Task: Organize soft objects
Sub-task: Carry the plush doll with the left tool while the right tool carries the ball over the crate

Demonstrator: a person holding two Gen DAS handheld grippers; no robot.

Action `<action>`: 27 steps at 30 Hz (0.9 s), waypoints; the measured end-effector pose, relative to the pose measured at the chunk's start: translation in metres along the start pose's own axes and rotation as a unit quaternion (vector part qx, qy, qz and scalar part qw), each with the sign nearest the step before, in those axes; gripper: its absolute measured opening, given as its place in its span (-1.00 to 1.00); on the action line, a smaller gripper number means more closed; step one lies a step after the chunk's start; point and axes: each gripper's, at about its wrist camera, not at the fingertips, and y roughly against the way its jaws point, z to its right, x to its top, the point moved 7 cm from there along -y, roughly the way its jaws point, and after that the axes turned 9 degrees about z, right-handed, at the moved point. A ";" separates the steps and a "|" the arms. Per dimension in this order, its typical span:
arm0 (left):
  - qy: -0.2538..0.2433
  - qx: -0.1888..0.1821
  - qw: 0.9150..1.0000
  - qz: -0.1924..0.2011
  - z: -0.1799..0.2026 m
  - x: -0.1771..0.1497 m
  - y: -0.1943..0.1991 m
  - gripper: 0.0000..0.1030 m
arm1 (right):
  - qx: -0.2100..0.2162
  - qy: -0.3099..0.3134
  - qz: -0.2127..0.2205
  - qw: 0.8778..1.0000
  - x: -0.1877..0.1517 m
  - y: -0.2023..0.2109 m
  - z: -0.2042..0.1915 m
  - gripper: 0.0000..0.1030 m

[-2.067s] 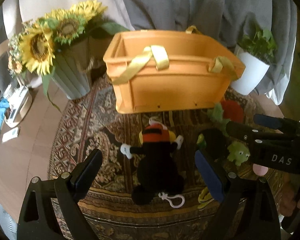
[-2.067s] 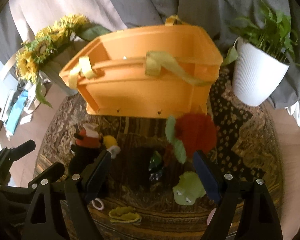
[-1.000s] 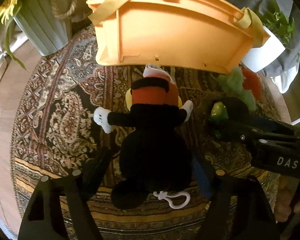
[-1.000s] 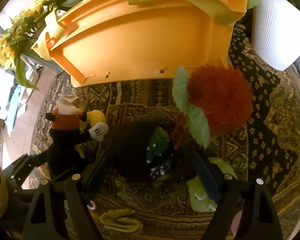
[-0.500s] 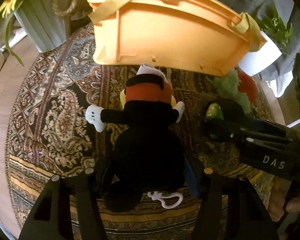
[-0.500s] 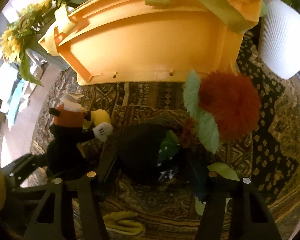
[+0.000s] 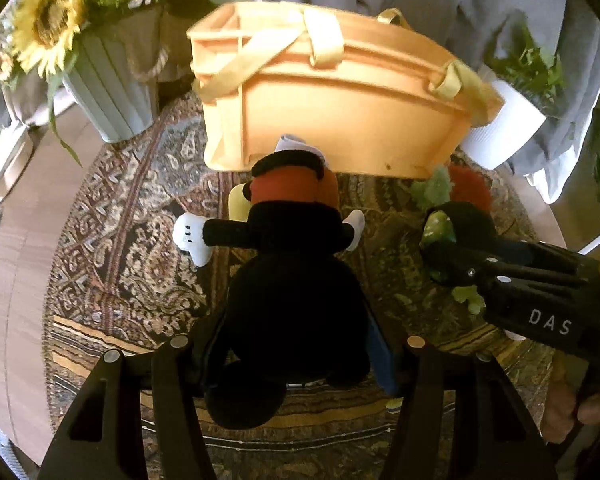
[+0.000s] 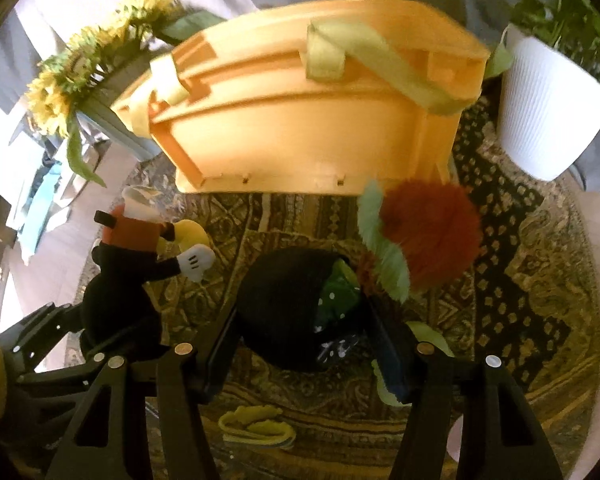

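The left gripper (image 7: 296, 344) is closed around the black mouse doll (image 7: 292, 280). The right gripper (image 8: 304, 344) is closed around a black and green plush (image 8: 300, 312). Both toys are on the rug (image 7: 120, 220) before the orange basket (image 7: 340, 120).

- Warm daylight enters from the left — the wooden floor (image 7: 8, 248) blows out to near-white glare in both wrist views.
- The orange basket (image 7: 340, 108) glows evenly but shows motion blur along its rim and yellow straps, as do the sunflowers (image 8: 76, 68).
- The black plush toy (image 7: 296, 300) sinks into featureless shadow, its body detail lost; the dark plush ball (image 8: 288, 308) likewise.
- Fisheye distortion bends the patterned rug (image 8: 520, 280) and curves straight edges, with black vignetting at every corner.
- The white planter (image 8: 548, 108) is brightly lit yet soft.
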 end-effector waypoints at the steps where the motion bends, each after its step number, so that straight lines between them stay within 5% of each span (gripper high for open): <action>1: -0.001 0.001 1.000 0.004 0.001 0.001 0.003 0.14 | 0.000 0.001 0.006 1.000 0.002 0.004 -0.001 0.21; 27: -0.029 0.003 0.988 0.149 0.015 0.074 0.086 0.14 | -0.009 0.036 0.153 0.988 0.065 0.090 -0.020 0.21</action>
